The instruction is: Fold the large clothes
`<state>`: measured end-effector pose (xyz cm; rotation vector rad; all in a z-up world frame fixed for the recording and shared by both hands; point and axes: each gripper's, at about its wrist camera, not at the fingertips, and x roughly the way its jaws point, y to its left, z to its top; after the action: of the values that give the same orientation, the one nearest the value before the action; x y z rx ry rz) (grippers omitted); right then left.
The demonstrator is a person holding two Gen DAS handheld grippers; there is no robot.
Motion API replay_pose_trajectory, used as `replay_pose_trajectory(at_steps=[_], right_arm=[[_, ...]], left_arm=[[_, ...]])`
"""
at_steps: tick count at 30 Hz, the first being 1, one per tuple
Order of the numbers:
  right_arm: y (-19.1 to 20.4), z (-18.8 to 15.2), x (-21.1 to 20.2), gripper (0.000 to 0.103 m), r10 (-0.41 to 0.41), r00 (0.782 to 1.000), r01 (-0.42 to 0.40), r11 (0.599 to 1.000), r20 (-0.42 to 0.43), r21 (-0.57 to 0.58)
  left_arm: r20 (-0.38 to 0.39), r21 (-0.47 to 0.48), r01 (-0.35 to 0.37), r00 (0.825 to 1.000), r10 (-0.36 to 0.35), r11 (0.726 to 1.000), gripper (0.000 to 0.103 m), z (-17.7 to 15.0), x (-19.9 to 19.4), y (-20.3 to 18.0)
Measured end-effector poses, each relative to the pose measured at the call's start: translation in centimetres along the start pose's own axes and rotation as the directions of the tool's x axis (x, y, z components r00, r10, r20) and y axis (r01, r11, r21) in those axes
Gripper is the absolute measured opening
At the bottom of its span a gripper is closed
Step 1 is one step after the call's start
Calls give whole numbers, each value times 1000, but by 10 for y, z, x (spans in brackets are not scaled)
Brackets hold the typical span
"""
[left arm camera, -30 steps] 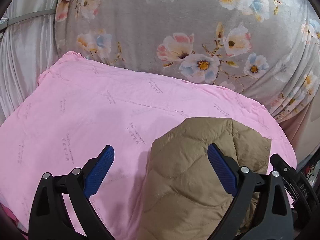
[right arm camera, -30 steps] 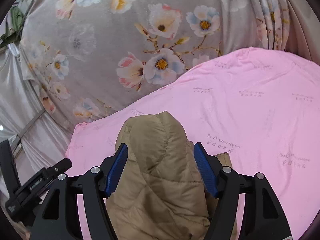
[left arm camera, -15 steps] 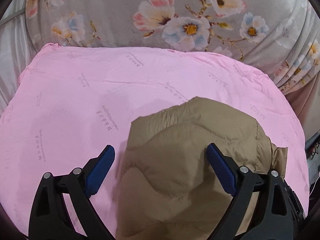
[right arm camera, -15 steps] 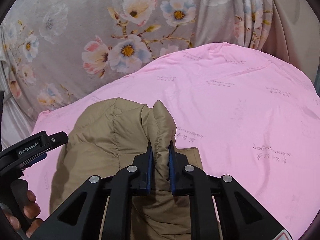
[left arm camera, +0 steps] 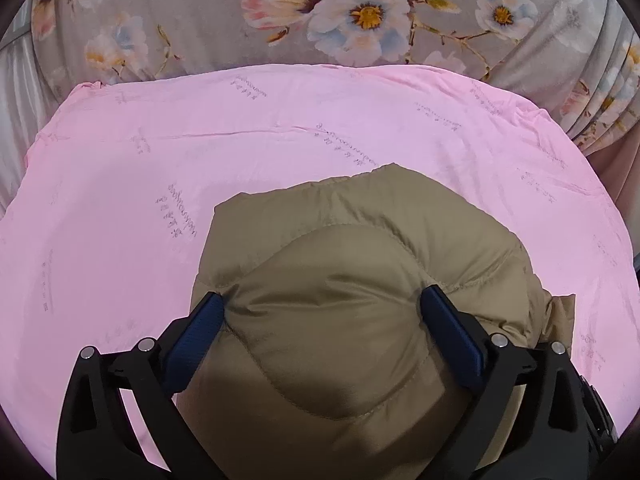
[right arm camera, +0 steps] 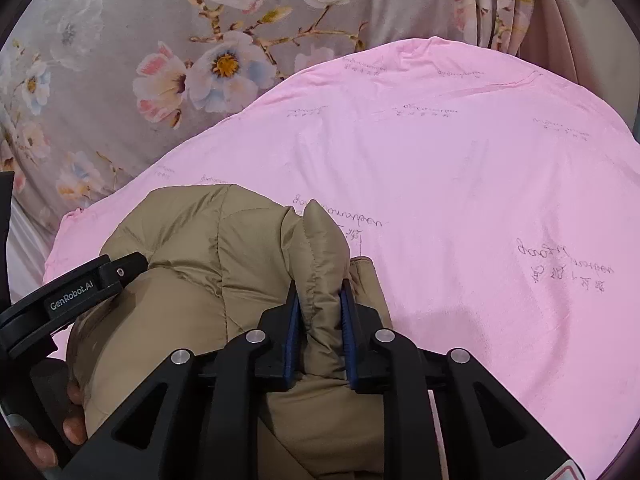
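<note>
A tan quilted puffer jacket (left arm camera: pixel 340 280) lies bunched on a pink sheet (left arm camera: pixel 160 152). My left gripper (left arm camera: pixel 322 316) has its blue fingers (left arm camera: pixel 196 336) wide apart and pressing into the jacket's puffy bulk on both sides. In the right wrist view the jacket (right arm camera: pixel 208 264) fills the lower left. My right gripper (right arm camera: pixel 319 320) is shut on a raised fold of the jacket, pinched between its blue pads (right arm camera: pixel 294 320). The left gripper's black body (right arm camera: pixel 72 288) and the hand holding it show at the left edge.
The pink sheet (right arm camera: pixel 460 168) covers a table or bed that stretches far and to the right. A grey floral curtain (left arm camera: pixel 360 12) hangs right behind it. Pleated curtain folds (right arm camera: pixel 500 4) hang at the far right.
My right gripper closed on a fold of the jacket. My left gripper moved forward and down, so its open fingers now press into the jacket. The jacket bunched up between them.
</note>
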<state>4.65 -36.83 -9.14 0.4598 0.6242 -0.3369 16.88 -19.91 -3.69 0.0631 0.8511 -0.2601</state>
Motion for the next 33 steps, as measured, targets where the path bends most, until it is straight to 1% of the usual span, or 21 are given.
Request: replay_pose_trajectory(at_steps=[4, 18, 22, 24, 25, 27, 28, 29, 31, 33], right_arm=[[-3, -3, 5, 17, 1, 1000, -1, 1000, -9, 9], [-5, -7, 15, 17, -1, 1000, 1, 1000, 9, 10], [-10, -5, 16, 17, 20, 1000, -20, 999, 4, 24], [-15, -4, 15, 18, 54, 999, -54, 998, 4, 42], [-18, -3, 12, 19, 66, 998, -66, 997, 5, 49], [-18, -3, -6, 19, 46, 999, -46, 998, 3, 46], [-17, -5, -22, 21, 48, 999, -49, 998, 26, 42], [-17, -8, -41, 26, 53, 997, -55, 998, 60, 35], [-13, -17, -71, 27, 43, 994, -42, 999, 102, -15], [-9, -25, -87, 27, 34, 992, -28, 998, 119, -52]], left_arm=[[13, 10, -9, 1000, 9, 1000, 98, -5, 8, -3], [77, 22, -42, 996, 40, 999, 98, -16, 24, -11], [80, 22, -44, 996, 42, 999, 98, -18, 25, -11], [80, 19, -40, 996, 38, 999, 98, -17, 25, -11], [75, 16, -33, 997, 32, 999, 98, -17, 24, -10], [59, 11, -22, 998, 21, 1000, 98, -17, 17, -5], [46, 3, -11, 999, 11, 1000, 98, -20, 8, -1], [46, -10, 1, 999, 0, 1000, 98, -23, -2, 4], [64, -35, 16, 998, -13, 999, 98, -32, -26, 13], [82, -37, 0, 997, 3, 999, 98, -42, -44, 17]])
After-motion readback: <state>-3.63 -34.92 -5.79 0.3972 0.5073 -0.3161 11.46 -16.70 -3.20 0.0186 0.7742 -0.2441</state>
